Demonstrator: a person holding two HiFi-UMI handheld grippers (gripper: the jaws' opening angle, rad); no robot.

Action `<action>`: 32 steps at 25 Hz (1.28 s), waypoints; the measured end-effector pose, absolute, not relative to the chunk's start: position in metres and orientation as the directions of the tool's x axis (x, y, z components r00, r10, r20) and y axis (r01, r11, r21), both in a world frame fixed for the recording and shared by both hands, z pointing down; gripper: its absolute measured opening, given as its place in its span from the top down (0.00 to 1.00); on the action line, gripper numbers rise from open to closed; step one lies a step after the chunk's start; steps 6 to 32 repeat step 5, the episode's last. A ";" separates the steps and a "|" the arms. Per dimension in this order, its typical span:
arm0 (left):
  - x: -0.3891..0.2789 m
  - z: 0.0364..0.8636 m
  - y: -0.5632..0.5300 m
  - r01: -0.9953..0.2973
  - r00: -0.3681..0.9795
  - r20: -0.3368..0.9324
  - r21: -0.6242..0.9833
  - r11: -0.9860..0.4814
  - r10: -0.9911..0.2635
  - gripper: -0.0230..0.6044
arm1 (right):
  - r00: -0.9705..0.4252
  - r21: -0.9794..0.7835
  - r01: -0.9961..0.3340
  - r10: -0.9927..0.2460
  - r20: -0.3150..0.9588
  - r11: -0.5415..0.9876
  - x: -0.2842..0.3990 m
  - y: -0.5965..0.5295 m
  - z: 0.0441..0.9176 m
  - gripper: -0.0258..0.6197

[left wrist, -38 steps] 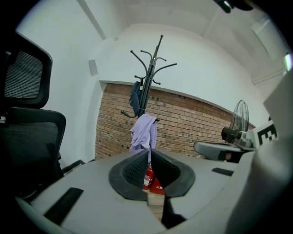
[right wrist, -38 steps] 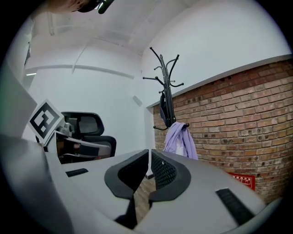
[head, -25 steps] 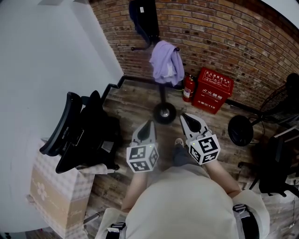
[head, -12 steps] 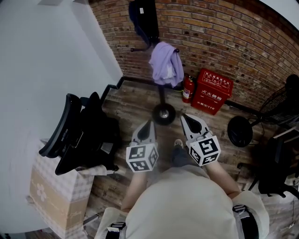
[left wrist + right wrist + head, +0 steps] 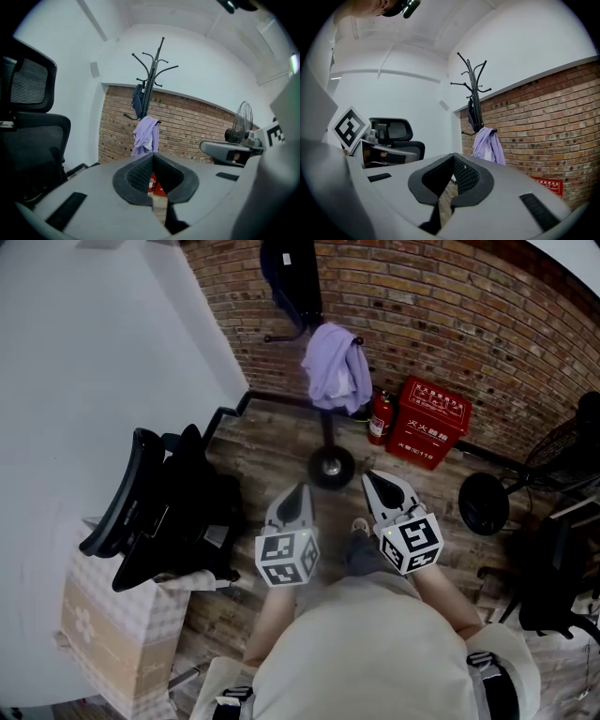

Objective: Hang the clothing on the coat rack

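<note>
Both the left gripper [image 5: 300,491] and the right gripper [image 5: 372,477] have jaws pressed together, empty, at six o'clock of the coat rack [image 5: 326,432], where purple clothing [image 5: 335,367] hangs.

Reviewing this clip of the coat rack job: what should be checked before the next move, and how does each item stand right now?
1. Left tongs empty: ok, jaws together, nothing between them.
2. Right tongs empty: ok, jaws together, nothing held.
3. Purple garment on the coat rack: ok, draped over a lower hook, off the floor.
4. Dark garment hung: ok, higher on the same rack.
5. Free hooks: ok, the top hooks are bare.
6. More clothing waiting to be hung: cannot tell, none shows in these views.
</note>
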State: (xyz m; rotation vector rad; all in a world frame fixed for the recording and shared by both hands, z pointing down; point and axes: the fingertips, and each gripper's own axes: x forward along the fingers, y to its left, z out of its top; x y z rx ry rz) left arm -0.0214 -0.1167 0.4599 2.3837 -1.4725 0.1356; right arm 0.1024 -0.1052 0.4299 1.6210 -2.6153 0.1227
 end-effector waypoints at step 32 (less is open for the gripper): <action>-0.022 0.462 -0.120 -0.890 0.451 0.262 0.212 -0.405 -0.853 0.96 | -0.444 -0.044 -0.896 -0.892 0.092 0.441 0.103 -0.109 0.431 0.96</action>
